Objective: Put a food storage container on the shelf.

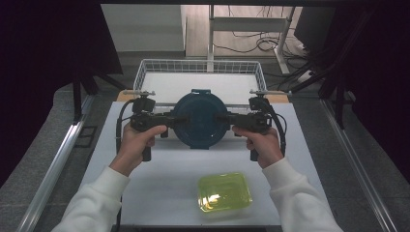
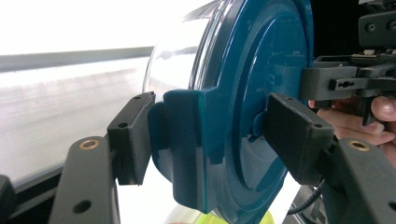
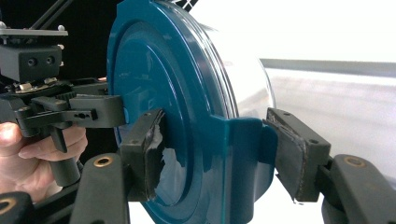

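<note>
A round clear container with a dark teal lid (image 1: 199, 119) is between my two grippers at the far middle of the white table (image 1: 164, 179). My left gripper (image 1: 178, 119) is shut on the lid's side clip (image 2: 187, 144), one pad on the lid's face and the other under the clip. My right gripper (image 1: 220, 118) is shut the same way on the opposite clip (image 3: 243, 154). The clear bowl (image 2: 177, 51) shows under the lid (image 3: 154, 74). The left gripper view has the right gripper (image 2: 345, 84) beyond the lid. I cannot tell whether the container rests on the table or is lifted.
A yellow-green translucent lidded box (image 1: 224, 192) lies near the table's front edge, right of centre. A white wire basket (image 1: 199, 72) stands just behind the round container. Metal rails run along both sides of the table.
</note>
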### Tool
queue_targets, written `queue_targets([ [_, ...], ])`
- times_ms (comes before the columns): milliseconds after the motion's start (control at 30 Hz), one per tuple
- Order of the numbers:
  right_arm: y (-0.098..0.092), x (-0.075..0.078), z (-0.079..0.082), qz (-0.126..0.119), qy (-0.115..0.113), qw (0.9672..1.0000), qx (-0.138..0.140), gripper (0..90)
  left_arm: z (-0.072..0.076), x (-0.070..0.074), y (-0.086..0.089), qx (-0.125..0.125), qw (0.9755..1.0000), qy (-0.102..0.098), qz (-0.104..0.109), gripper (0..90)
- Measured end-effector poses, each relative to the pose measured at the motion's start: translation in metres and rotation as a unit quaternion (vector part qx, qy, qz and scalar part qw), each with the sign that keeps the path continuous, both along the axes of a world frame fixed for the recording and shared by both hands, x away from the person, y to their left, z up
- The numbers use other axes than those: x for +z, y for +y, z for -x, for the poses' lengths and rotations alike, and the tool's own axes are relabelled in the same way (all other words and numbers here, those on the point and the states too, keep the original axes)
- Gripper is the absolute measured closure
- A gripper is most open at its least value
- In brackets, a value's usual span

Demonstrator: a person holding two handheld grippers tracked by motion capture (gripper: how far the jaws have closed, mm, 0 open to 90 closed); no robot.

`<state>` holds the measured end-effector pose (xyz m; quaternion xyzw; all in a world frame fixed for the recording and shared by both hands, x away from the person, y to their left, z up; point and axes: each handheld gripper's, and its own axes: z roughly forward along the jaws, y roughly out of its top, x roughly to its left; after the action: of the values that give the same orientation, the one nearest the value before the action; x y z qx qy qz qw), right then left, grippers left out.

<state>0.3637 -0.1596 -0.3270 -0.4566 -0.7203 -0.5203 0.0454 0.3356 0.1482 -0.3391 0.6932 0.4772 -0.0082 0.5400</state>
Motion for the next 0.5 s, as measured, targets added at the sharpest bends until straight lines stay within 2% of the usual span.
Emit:
queue_targets([
  [133, 0.001, 0.01, -0.005, 0.003, -0.004, 1.0, 0.003, 39.1, -0.003, 0.006, 0.001, 0.002, 1.0, -0.005, 0.002, 35.5],
  [500, 0.002, 0.023, -0.016, -0.002, -0.007, 1.0, 0.002, 39.2, -0.015, 0.022, 0.001, 0.002, 1.0, -0.01, -0.002, 35.5],
])
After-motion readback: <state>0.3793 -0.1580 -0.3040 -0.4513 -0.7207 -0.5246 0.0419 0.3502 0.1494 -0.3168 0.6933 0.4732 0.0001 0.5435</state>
